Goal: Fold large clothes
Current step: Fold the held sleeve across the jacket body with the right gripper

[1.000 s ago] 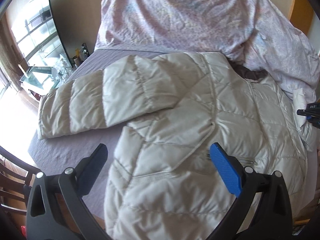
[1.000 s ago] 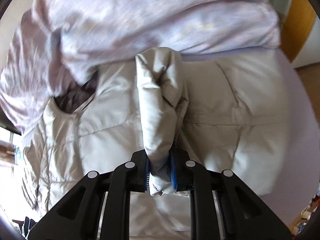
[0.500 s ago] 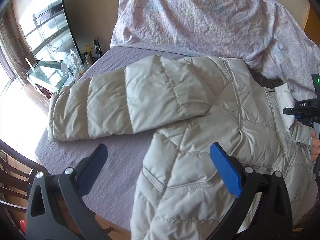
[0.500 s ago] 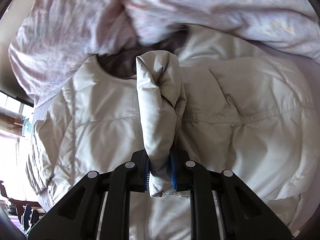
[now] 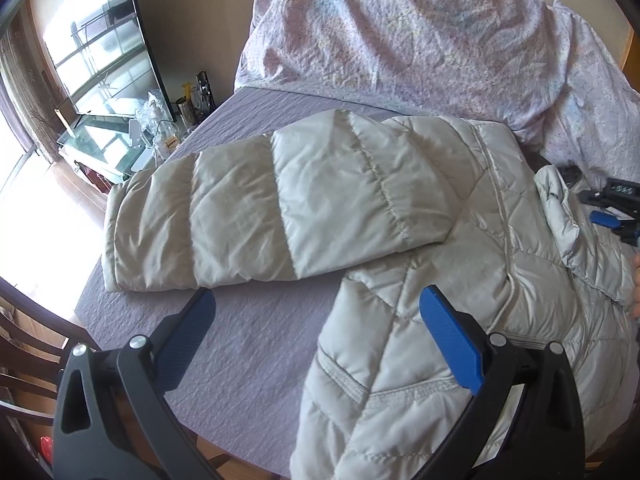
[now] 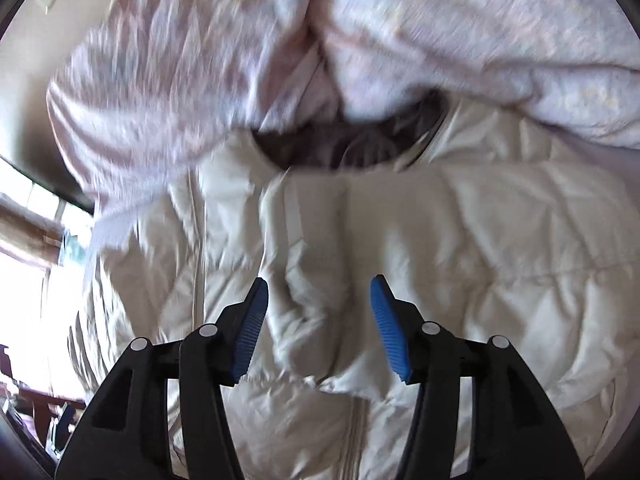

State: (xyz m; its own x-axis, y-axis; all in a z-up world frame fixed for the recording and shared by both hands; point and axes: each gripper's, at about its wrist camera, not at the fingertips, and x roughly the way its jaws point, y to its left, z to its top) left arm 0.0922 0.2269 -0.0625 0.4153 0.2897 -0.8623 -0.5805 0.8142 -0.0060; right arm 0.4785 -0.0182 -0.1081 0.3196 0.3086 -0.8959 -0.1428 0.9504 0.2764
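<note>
A cream quilted puffer jacket (image 5: pixel 460 264) lies spread on the purple bed sheet (image 5: pixel 248 344), its collar toward the crumpled floral duvet (image 5: pixel 400 36). One sleeve (image 5: pixel 272 208) stretches flat across the sheet toward the television (image 5: pixel 100 48). The left claw (image 5: pixel 316 328) hovers wide apart above the sheet and jacket hem, gripping nothing. The right claw (image 6: pixel 318 316) is opening over the jacket's front; the folded sleeve cuff (image 6: pixel 308 320) lies between its blue pads (image 6: pixel 388 328), no longer pinched.

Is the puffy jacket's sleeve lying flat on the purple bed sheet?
Yes, the quilted sleeve of the cream puffer jacket is stretched out flat on the purple sheet, reaching toward the bed's edge.
</note>
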